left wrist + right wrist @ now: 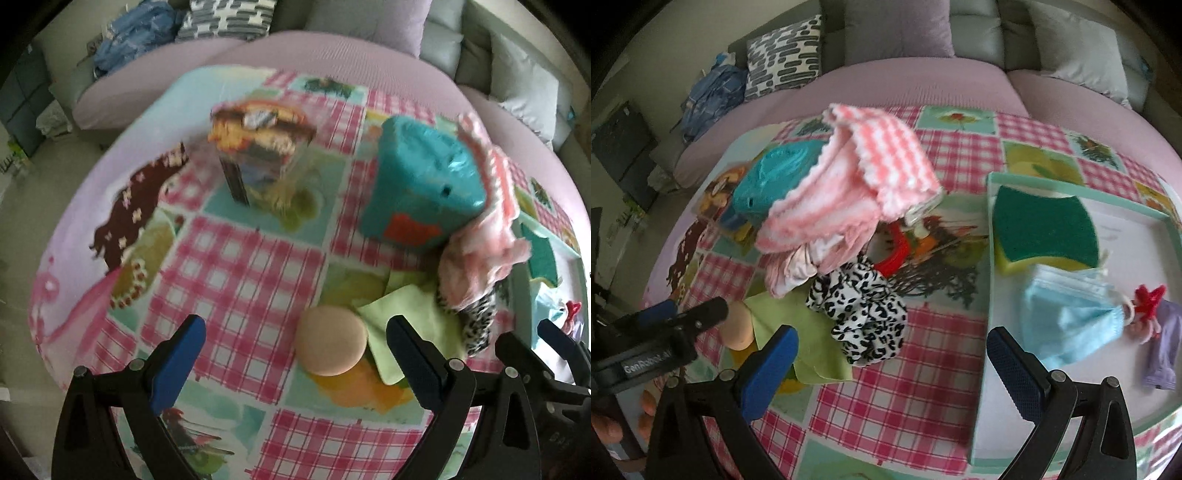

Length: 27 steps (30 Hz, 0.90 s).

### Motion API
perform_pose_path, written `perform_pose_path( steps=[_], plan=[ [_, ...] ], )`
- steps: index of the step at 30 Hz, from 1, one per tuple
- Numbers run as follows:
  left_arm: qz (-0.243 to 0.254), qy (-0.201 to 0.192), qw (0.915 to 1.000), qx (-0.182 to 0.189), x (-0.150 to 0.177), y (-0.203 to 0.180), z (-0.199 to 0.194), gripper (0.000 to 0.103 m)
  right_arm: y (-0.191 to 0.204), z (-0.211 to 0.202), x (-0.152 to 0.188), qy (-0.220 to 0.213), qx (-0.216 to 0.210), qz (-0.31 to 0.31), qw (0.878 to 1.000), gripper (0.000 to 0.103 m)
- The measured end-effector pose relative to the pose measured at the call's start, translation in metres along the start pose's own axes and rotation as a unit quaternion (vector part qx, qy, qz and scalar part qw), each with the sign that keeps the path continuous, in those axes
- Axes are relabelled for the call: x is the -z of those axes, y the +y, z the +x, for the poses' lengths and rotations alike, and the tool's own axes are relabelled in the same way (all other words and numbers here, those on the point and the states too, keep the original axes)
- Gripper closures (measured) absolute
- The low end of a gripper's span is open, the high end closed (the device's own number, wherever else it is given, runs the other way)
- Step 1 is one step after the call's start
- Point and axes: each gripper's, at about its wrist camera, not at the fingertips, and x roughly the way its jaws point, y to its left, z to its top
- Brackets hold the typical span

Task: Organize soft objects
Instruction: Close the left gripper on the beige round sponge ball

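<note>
Both grippers gape wide, holding nothing: left gripper point(295, 350) over the powder puff point(331, 340), right gripper point(892, 354) near, probably targeting, the leopard scrunchie point(864, 314); tray point(988, 280) collects 2 sorted softs.

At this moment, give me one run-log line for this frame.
left gripper: open, empty, over round puff | right gripper: open, empty, near leopard scrunchie | tray: sponge, blue mask

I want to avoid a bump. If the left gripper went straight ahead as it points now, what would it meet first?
Probably the round beige puff: it lies between the open fingers of the left gripper, nearer the right one, with the green cloth just beyond. Depth is unclear.
</note>
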Motion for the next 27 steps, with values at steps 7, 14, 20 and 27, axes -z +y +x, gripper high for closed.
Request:
perform_pose_path(
  steps=[7, 14, 20, 27],
  plan=[
    [0.005, 0.018, 0.9997, 0.016, 0.004, -0.003, 0.012, 0.005, 0.01, 0.014, 0.005, 0.012, -0.001, -0.012, 1.0, 0.005],
    [0.016, 0.046, 0.9986, 0.019, 0.01, -0.012, 0.032, 0.005, 0.022, 0.019, 0.006, 0.013, -0.007, -0.028, 1.0, 0.014],
    [0.002, 0.044, 0.9988, 0.021, 0.012, -0.011, 0.036, 0.005, 0.023, 0.029, 0.004, 0.021, -0.007, -0.032, 0.999, 0.017],
    [0.002, 0.038, 0.9989, 0.025, 0.012, -0.007, 0.036, 0.027, 0.033, 0.037, 0.003, 0.024, -0.013, -0.041, 0.999, 0.021]
  ],
)
